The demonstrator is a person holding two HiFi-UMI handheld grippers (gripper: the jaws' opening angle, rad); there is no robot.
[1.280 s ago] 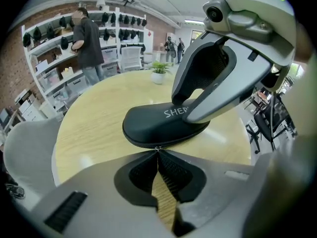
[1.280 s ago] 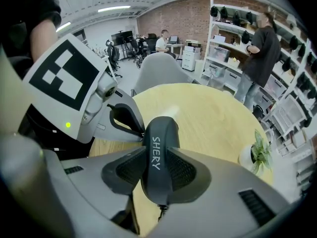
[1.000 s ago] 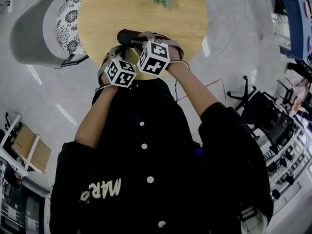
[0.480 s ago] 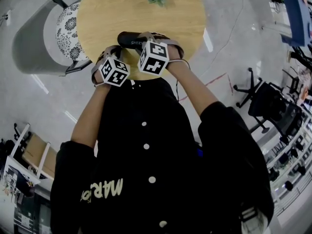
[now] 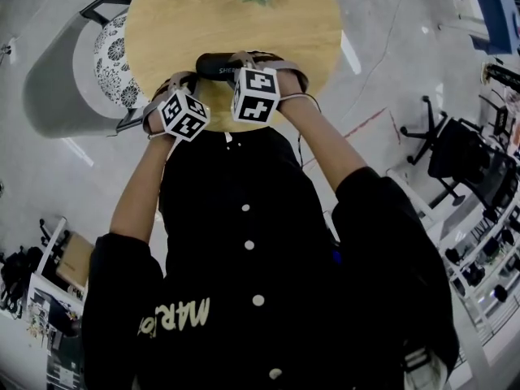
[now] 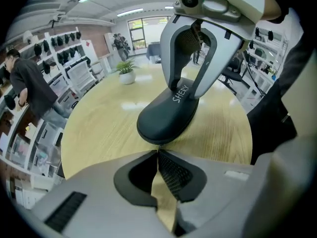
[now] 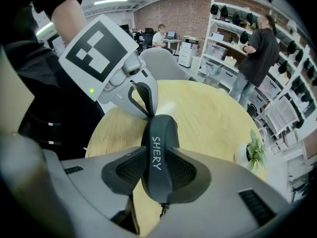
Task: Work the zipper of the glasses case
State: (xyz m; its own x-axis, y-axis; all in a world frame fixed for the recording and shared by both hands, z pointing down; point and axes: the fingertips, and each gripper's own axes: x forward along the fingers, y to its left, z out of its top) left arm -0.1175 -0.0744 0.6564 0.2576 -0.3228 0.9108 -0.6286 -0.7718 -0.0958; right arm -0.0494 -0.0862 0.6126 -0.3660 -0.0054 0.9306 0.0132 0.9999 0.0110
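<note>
The black oval glasses case (image 7: 159, 133) sits clamped across its middle by the right hand-held gripper (image 7: 156, 170) over the round wooden table (image 7: 213, 118); the left hand-held gripper (image 6: 158, 152), jaws pinched together, is at its end

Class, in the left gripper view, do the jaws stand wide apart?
No, the left gripper has its jaws together, tips meeting by the end of the glasses case.

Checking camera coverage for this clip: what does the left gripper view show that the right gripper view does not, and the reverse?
Left gripper view only: the left tongs shut, tips meeting at the near end of the glasses case. Right gripper view only: the right tongs clamped on both sides of the case, a tab dangling from it, and the left tongs' marker cube. Both: the case, the wooden table, the potted plant.
</note>
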